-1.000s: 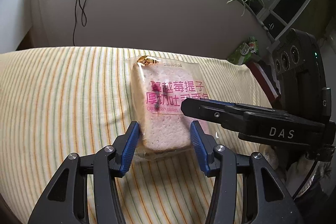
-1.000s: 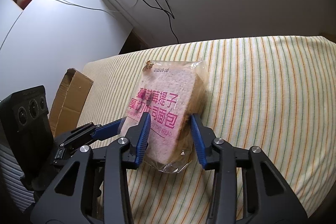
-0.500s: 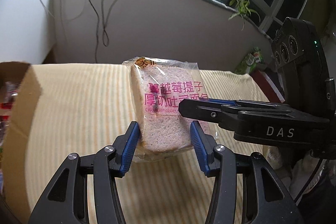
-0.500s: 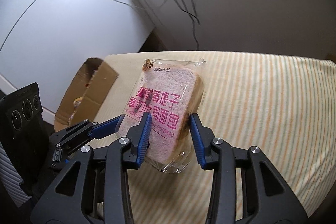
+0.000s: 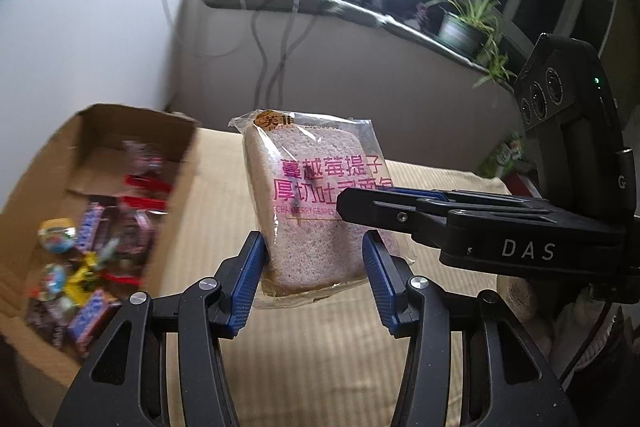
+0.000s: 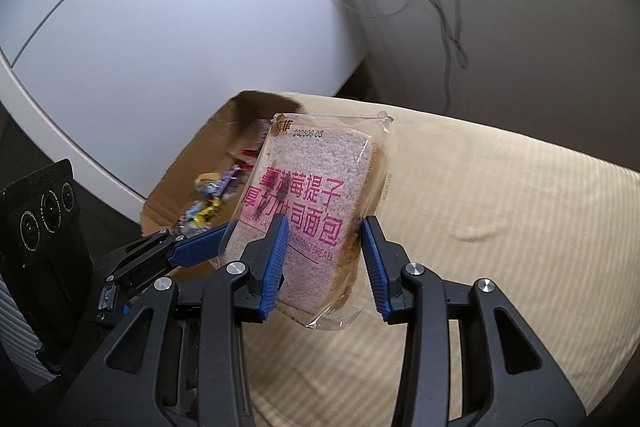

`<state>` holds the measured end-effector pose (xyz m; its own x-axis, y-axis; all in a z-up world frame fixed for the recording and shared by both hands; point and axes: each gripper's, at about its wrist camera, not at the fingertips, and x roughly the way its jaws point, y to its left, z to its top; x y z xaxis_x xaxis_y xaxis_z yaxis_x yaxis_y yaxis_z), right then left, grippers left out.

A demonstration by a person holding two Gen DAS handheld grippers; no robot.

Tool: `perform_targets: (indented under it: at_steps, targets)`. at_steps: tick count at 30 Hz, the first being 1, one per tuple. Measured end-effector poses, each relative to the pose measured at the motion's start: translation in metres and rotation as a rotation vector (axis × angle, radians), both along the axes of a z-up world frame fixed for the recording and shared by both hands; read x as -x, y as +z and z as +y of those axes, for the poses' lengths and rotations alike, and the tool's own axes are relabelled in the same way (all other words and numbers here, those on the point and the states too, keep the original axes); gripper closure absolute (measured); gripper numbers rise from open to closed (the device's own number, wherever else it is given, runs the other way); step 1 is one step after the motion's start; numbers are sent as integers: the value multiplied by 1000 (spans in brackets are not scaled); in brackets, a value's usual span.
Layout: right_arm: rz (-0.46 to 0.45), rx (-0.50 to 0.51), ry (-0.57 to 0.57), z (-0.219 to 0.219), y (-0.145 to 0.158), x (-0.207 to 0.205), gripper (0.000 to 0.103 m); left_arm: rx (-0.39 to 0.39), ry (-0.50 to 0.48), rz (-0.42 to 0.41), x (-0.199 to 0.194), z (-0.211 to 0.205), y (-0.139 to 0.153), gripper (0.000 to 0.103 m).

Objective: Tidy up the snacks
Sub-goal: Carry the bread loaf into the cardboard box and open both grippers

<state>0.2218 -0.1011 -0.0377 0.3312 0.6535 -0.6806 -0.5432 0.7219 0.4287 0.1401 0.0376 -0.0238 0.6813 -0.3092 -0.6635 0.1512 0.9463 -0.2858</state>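
Above the striped cushion point(image 5: 320, 367), bread packet point(image 5: 316, 203) now lifted higher, left gripper point(image 5: 314, 281) and right gripper point(image 6: 322, 263) both still clamped on it — cardboard box point(image 5: 60, 227) of snacks newly visible at left.

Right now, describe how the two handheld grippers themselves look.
Both are matte black plastic with silver screw heads and ribbed blue pads lining the jaws. The left gripper and right gripper match. Seen from the left wrist, the right unit carries white "DAS" lettering, a three-lens camera block and a small green light.
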Motion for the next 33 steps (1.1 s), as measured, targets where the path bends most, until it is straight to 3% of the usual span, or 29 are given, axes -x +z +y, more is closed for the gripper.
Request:
perform_targets:
  at_steps: [22,33]
  targets:
    - [-26,19,180,142,11,9,63,-2,221,-21,26,113,-1,55]
    - [10,19,210,166,-1,7,63,-41,272,-5,25,127,-9,55]
